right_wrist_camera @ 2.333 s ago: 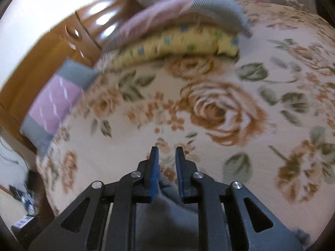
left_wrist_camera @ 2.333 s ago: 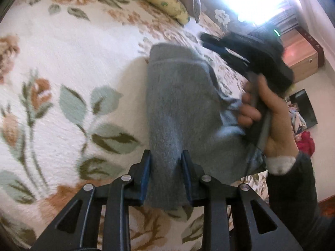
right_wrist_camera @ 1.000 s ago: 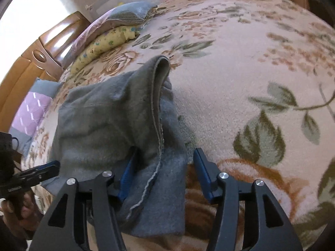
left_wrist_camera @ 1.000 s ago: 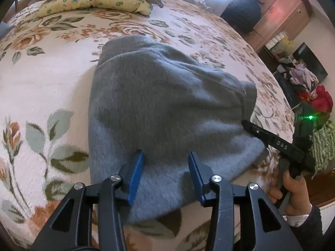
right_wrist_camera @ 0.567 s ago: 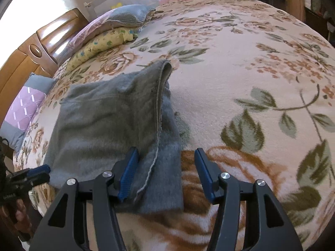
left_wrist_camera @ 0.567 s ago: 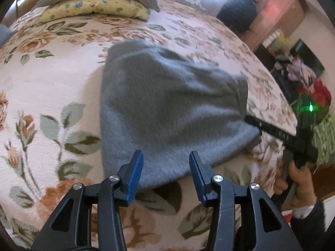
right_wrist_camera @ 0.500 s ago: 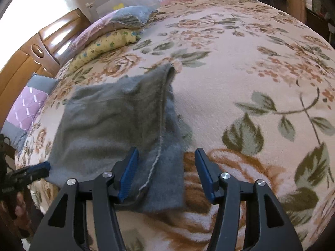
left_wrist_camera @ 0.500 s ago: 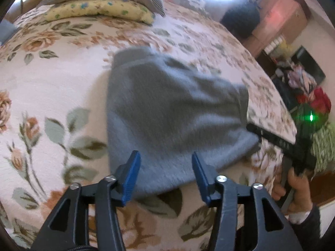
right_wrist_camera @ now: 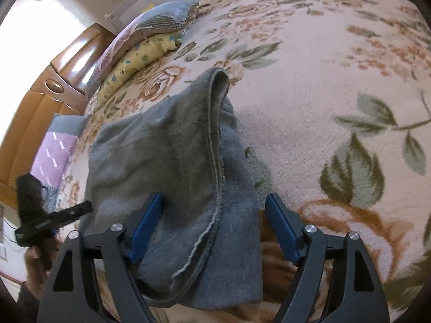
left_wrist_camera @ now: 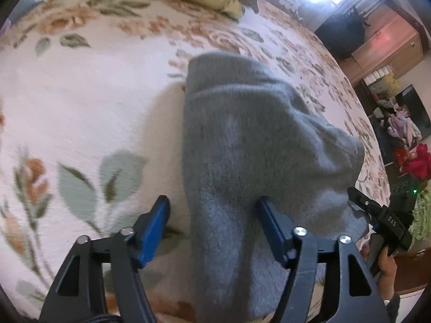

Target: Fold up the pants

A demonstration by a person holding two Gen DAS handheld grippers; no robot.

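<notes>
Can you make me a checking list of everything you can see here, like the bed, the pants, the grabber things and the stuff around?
Surface: floral blanket covering a bed.
Job's things: grey pants lying folded in a small stack near the blanket's front edge; a stitched hem runs along the top layer.
Clutter: yellow pillow and a pink and grey one at the far end of the bed.
Grippers: left hand-held gripper jaws opening, pants edge between them, pads not pressing. Right hand-held gripper jaws opening, pants corner between them, not pinched.
Cables: nothing seen.
Surroundings: wooden headboard, wooden cabinet, a pile of coloured clothes off the bed.
</notes>
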